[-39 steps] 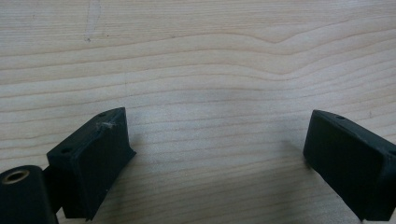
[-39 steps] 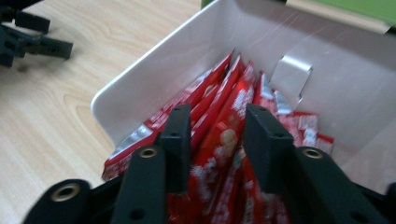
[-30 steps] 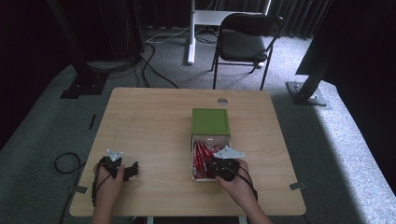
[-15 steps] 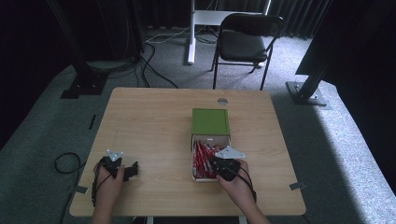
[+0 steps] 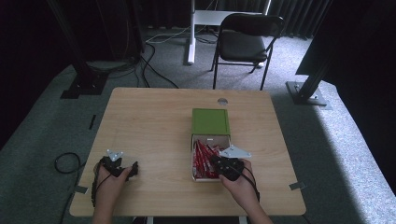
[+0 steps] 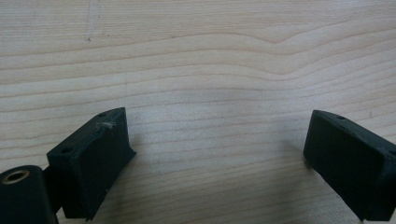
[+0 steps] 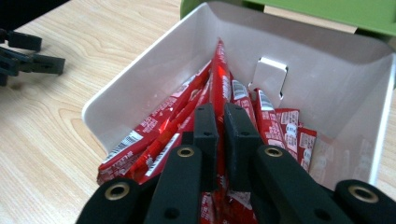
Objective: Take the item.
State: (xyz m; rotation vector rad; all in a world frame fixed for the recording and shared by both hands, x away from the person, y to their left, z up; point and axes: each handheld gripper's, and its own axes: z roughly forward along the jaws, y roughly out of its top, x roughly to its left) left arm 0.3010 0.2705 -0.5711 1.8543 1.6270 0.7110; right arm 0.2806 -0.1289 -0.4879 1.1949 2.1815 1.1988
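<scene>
Near the front-left corner of the pale wooden table [image 5: 154, 121] the left gripper [image 5: 122, 168] rests with jaws spread wide, holding nothing; right of centre, toward the front edge, the open white cardboard box [image 7: 327, 79] with green lid [image 5: 211, 122] holds red foil sachets [image 7: 168, 123]; the right gripper [image 7: 220, 122] has just closed, pinching one red sachet [image 7: 219, 79] inside it.

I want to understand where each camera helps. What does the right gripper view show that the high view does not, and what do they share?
Right gripper view alone: the right gripper has its jaws shut on one red packet, which they have just closed on; barcodes and print show on the packets, and a tab is cut in the white tray's end wall.

High view alone: the green sleeve seen from above, the whole table, a chair behind it, and both forearms.

Both: the tray of red packets, the wooden tabletop, and the left gripper resting on the table apart from the box.
</scene>
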